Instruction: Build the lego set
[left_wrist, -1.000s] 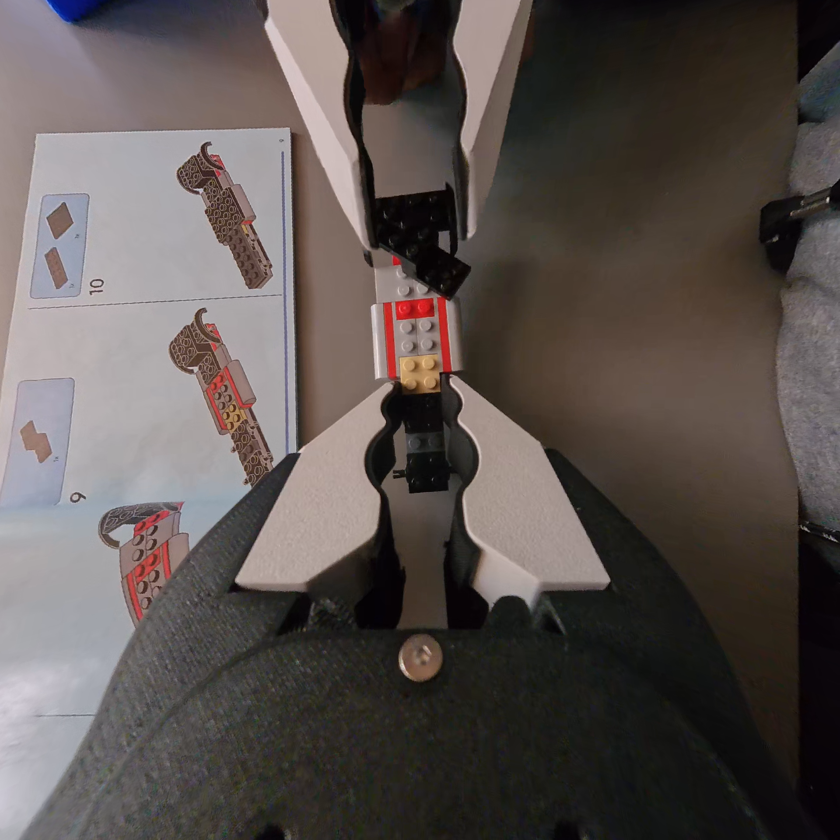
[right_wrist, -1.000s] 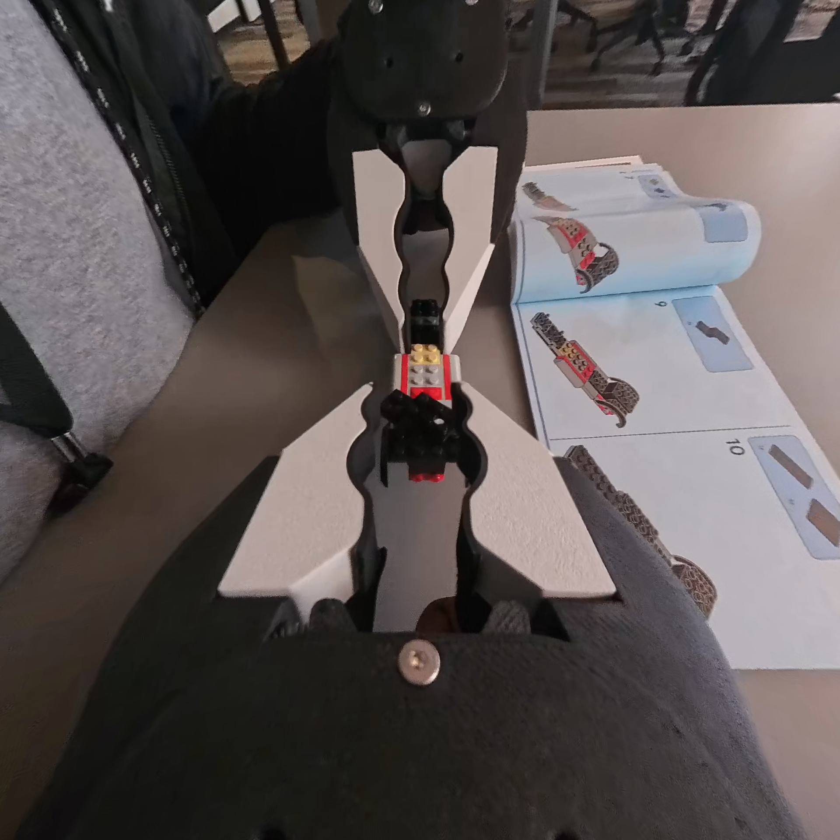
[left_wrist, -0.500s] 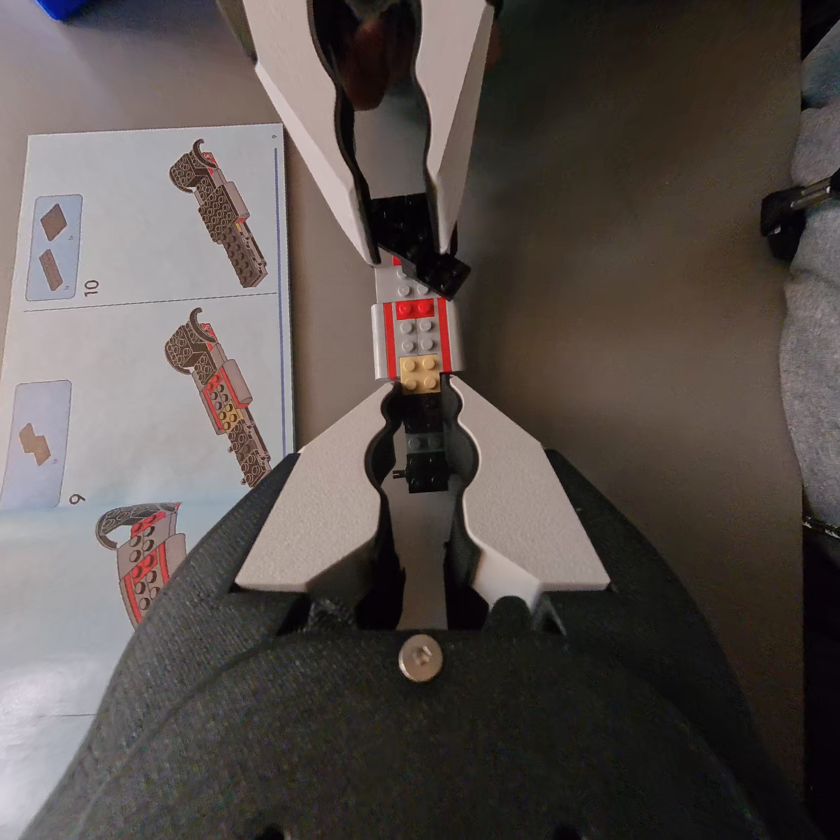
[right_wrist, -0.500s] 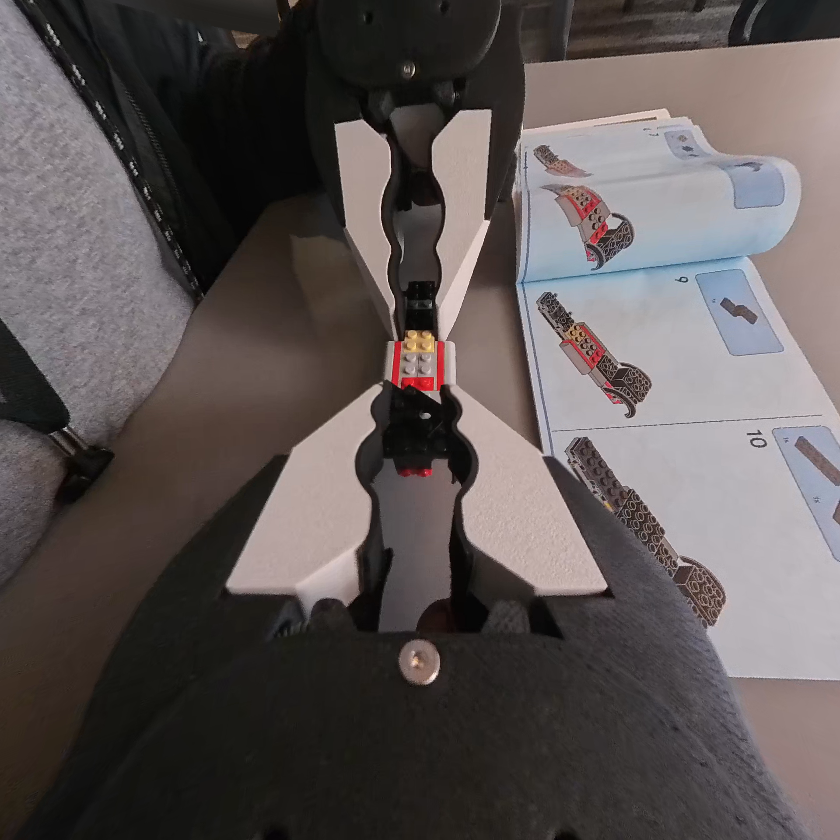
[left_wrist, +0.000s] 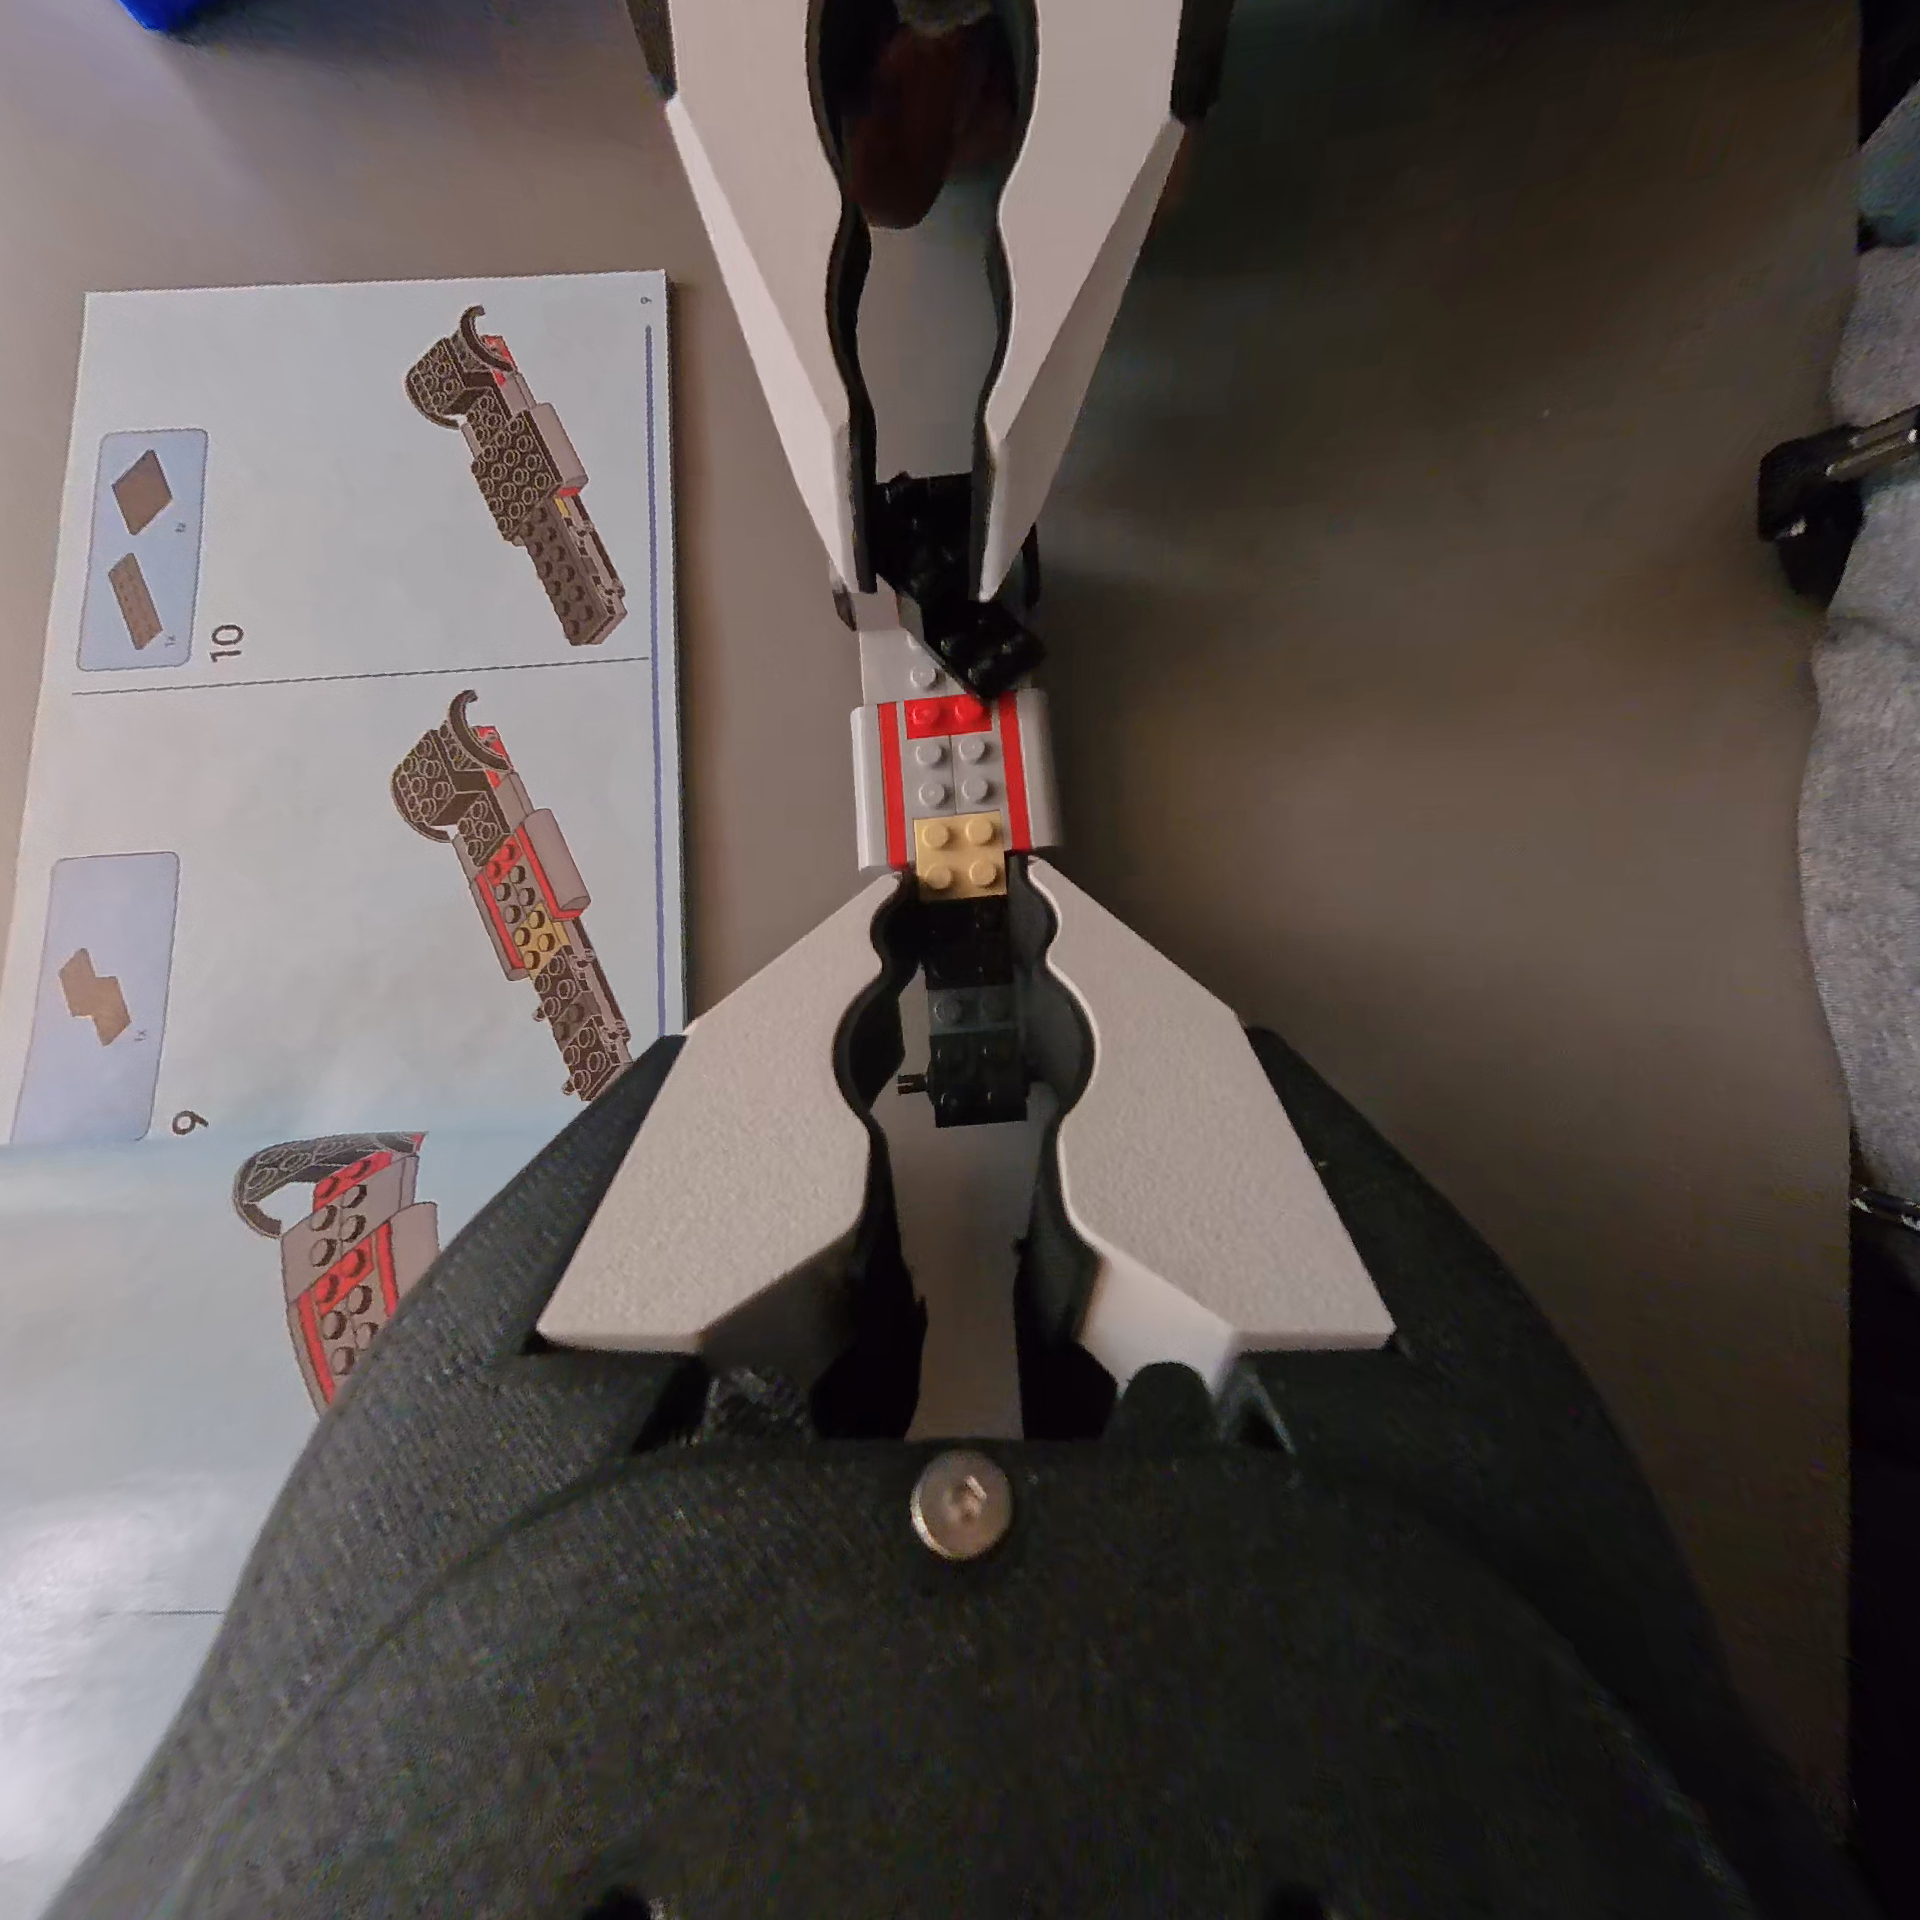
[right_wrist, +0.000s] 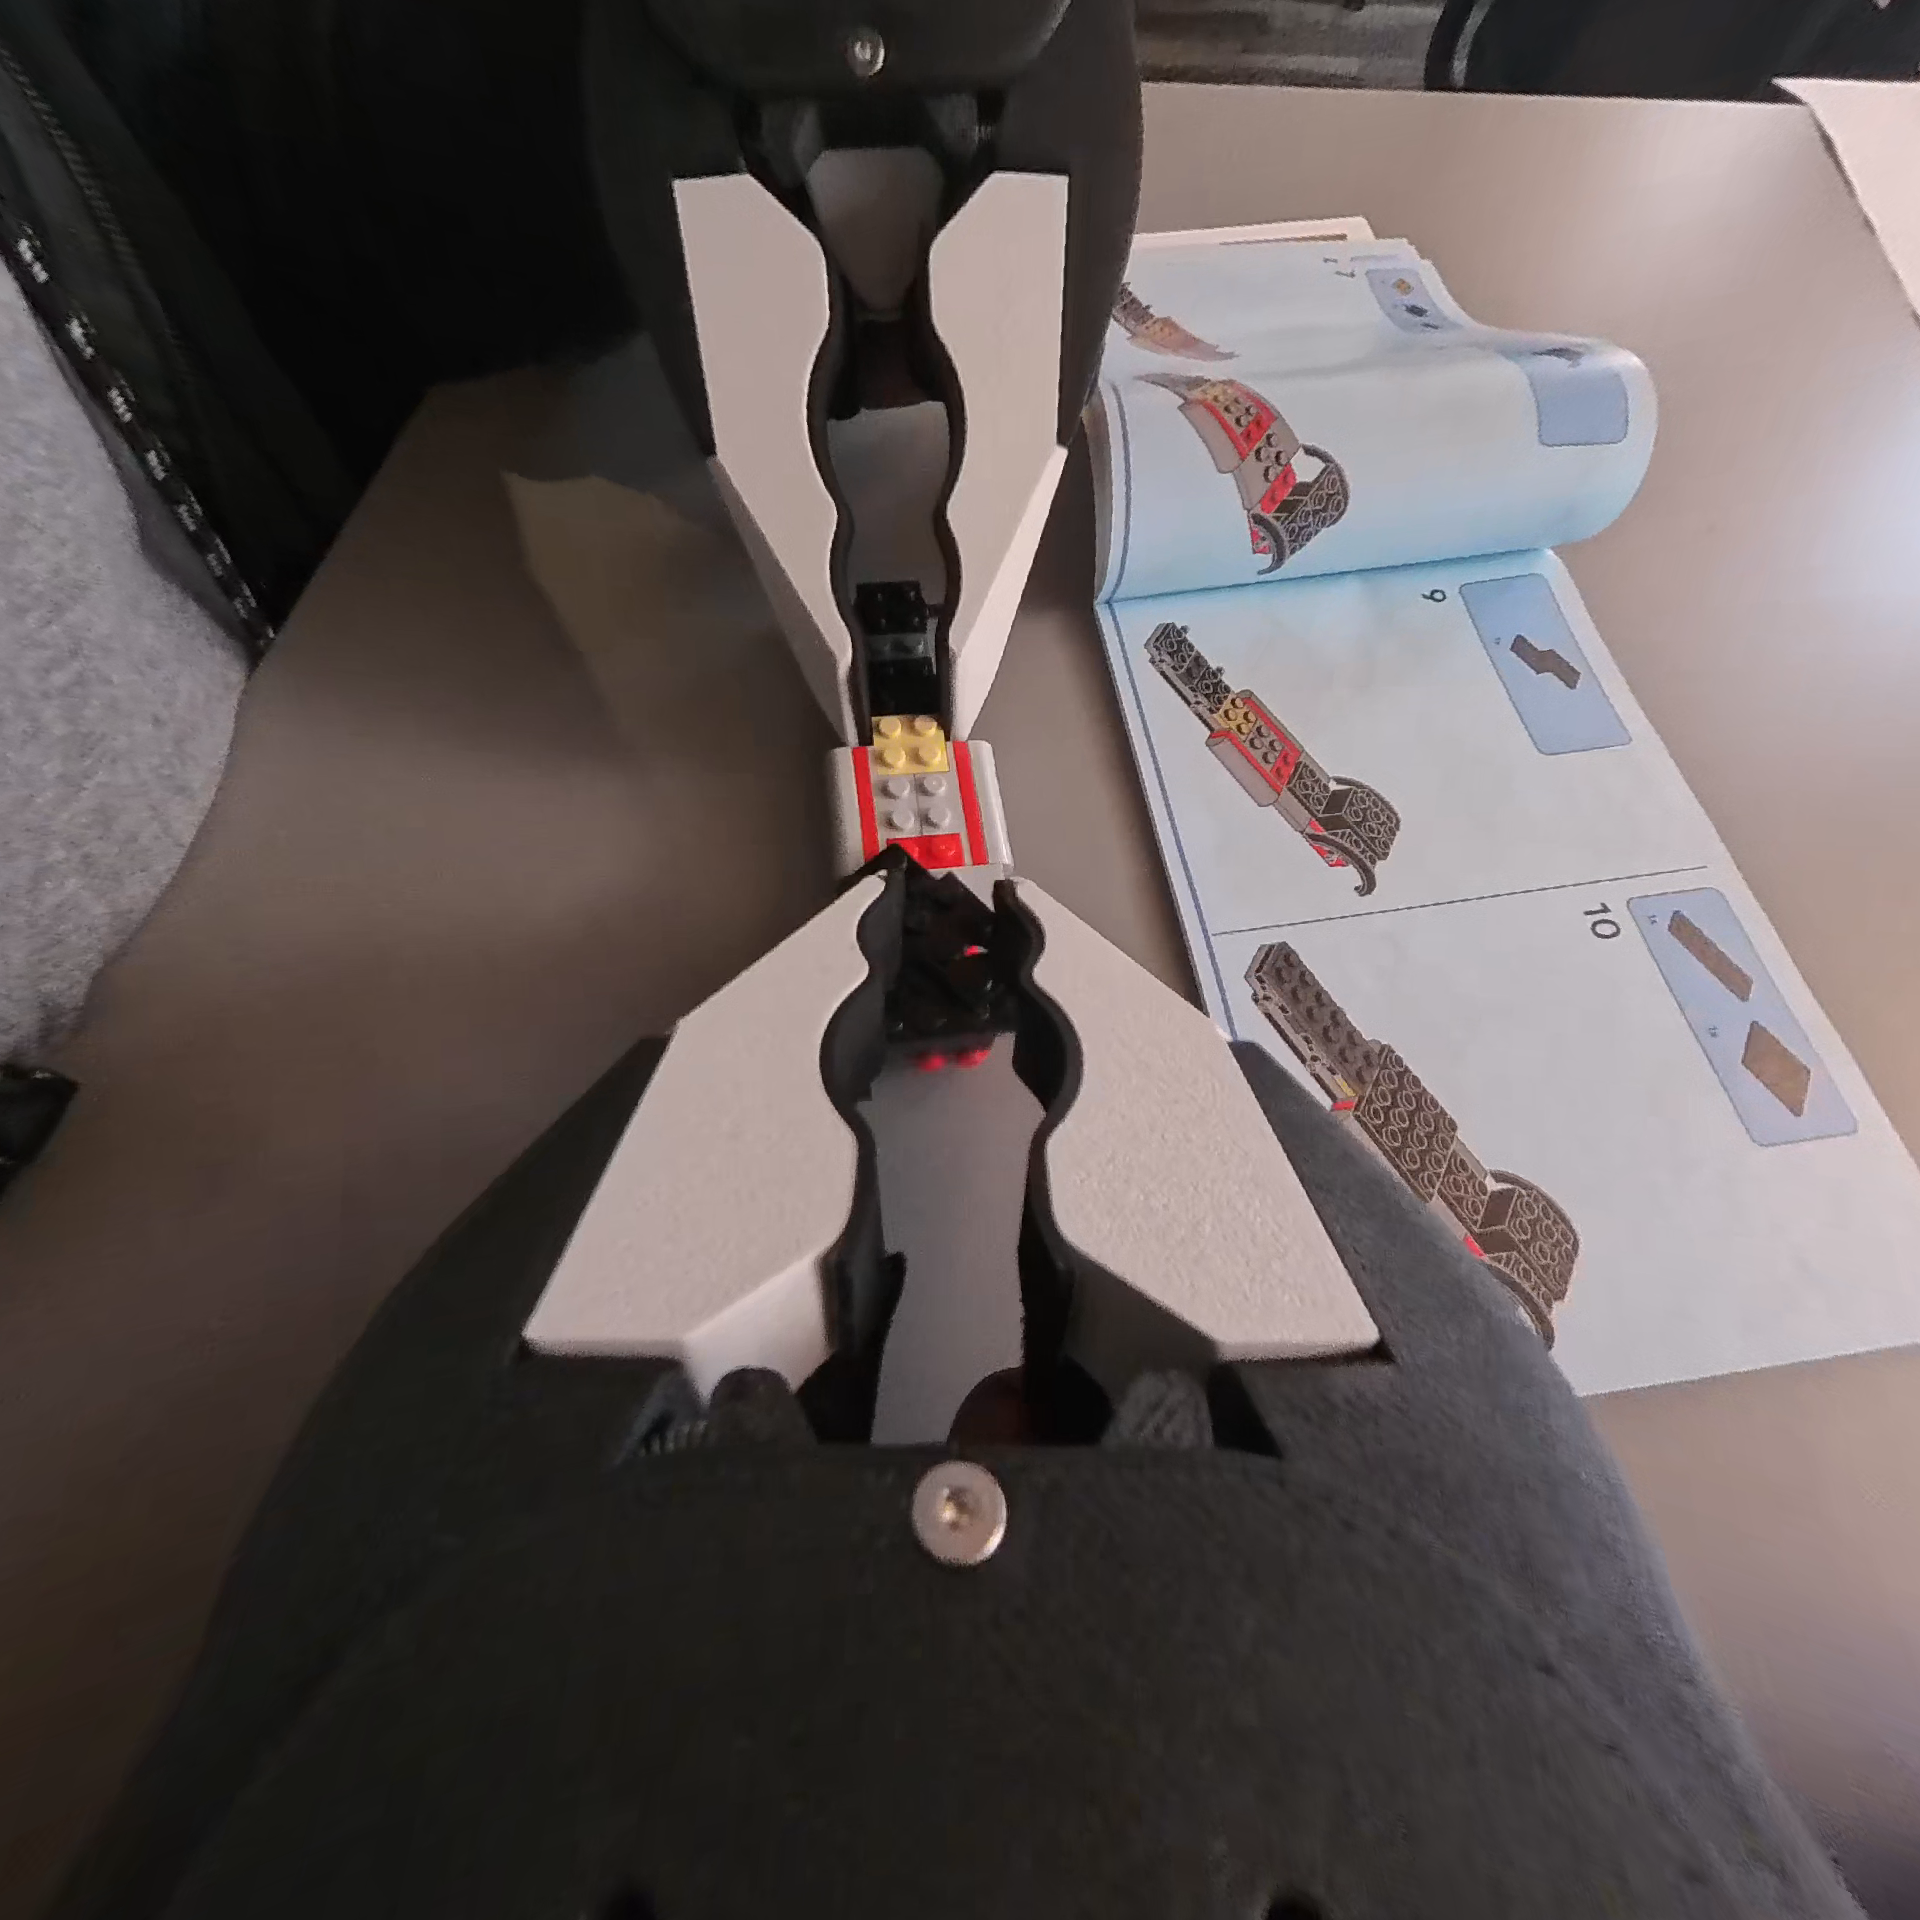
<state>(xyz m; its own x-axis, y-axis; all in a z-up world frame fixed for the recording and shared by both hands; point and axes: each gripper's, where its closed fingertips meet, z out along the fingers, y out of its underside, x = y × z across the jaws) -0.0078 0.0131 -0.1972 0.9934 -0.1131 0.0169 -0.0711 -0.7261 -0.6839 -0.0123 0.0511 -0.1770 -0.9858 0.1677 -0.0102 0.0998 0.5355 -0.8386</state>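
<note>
While clamped end to end along frame centre — left gripper (left_wrist: 961, 883) on grey-red-tan lego assembly's (left_wrist: 956, 790) black tail, right gripper (right_wrist: 940, 883) on black plate (left_wrist: 982, 649) — skewed, needs squaring.

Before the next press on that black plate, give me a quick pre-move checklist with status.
1. Left gripper shut on the black end of the lego model: ok.
2. Right gripper shut on the model's other end, around the black plate: ok.
3. Black plate square to the studs: not ok, it sits skewed, one corner past the grey edge.
4. Plate pressed fully down: cannot tell, jaws hide it.
5. Instruction booklet open to the build steps and in view: ok.
6. Model held above the table, or touching it: cannot tell.
</note>
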